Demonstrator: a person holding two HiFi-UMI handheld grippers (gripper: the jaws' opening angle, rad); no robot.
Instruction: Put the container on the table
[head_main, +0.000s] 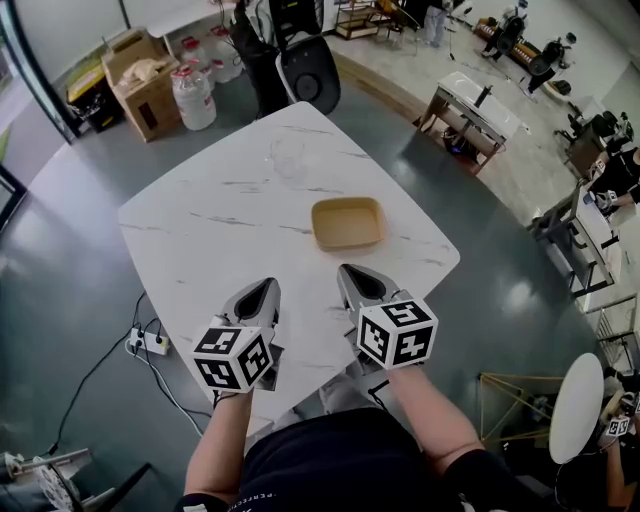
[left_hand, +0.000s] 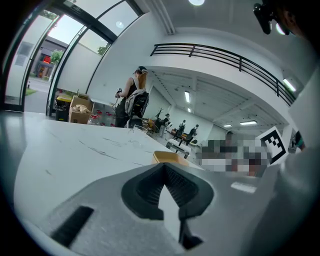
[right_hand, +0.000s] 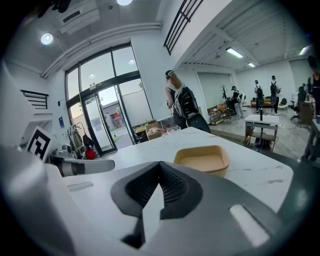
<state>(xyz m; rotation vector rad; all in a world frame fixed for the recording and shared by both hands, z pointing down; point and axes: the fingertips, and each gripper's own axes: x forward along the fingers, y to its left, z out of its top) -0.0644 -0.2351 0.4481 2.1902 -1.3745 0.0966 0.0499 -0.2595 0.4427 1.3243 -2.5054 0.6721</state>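
The left tongs and right tongs are both closed on nothing, over the near part of the worktop. Just ahead of the right tongs the tan container sits empty on the marble. It looks light, thin-walled and fairly stiff, so the raised rim is probably the best place to pinch it. A clear glass stands beyond it, apart. The right edge lies near; the left offers open room.

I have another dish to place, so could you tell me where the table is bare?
The left half of the marble table is bare, from the clear cup to the left gripper. The tan container occupies the middle-right.
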